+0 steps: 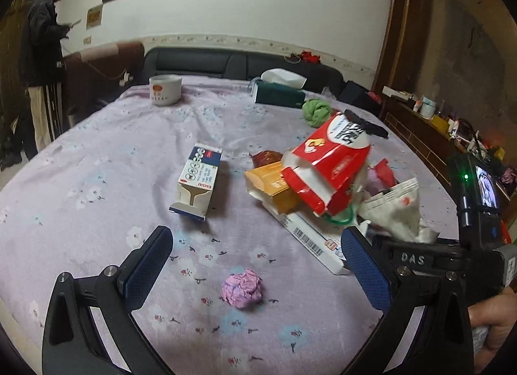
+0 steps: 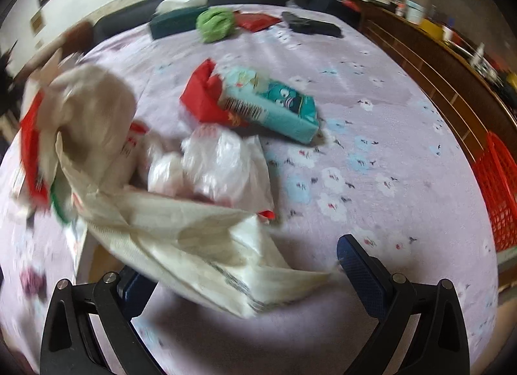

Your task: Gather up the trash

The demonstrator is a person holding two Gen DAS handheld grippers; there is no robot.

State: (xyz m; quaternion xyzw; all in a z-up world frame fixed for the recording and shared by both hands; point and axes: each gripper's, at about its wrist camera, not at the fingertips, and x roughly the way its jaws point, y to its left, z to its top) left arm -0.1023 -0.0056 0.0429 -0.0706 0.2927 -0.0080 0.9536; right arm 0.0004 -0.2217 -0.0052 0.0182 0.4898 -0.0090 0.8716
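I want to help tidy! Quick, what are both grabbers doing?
Left gripper: open, holding nothing.
Right gripper: open; white wrapper lies between its fingers, not pinched.

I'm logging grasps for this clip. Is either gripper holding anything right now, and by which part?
The left gripper is open and empty above a crumpled pink paper ball. A white wrapper lies across the right gripper, but blur hides any grip.

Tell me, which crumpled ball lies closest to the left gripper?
The pink crumpled ball, lying between the open left gripper's fingers; the green ball sits far back beside the tissue box.
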